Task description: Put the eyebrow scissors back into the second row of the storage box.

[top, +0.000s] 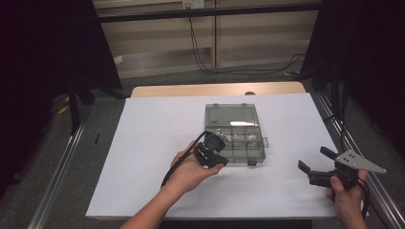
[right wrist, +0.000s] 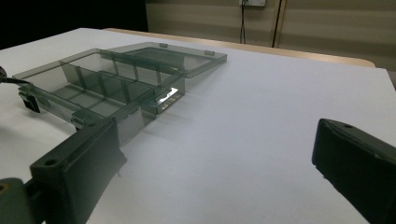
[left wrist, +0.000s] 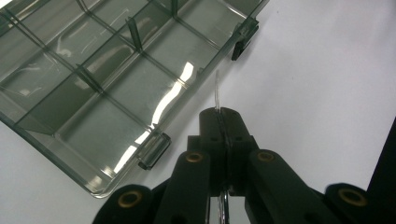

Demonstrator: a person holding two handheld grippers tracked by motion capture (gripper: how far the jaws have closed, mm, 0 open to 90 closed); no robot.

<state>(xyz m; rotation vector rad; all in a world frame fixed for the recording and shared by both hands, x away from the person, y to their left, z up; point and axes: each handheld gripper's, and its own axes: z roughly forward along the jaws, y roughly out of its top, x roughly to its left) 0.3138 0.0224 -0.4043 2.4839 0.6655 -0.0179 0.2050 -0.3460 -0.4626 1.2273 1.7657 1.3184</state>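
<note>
Broadly, the table (top: 157, 143) carries a white sheet with a smoky plastic box (top: 235, 135) near its middle, lid folded flat behind so the divided compartments lie open for loading. A few small pale pieces (top: 229, 136) sit in a middle compartment. The left claw (left wrist: 222, 116) is clamped together on a thin clear strip (left wrist: 217, 88), which sticks out past its tips, seemingly a part meant for the box. It hovers just off the box's near edge, between the two latches (left wrist: 154, 150). The right claw (top: 315, 160) stands wide apart and idle, well off to the box's right.
</note>
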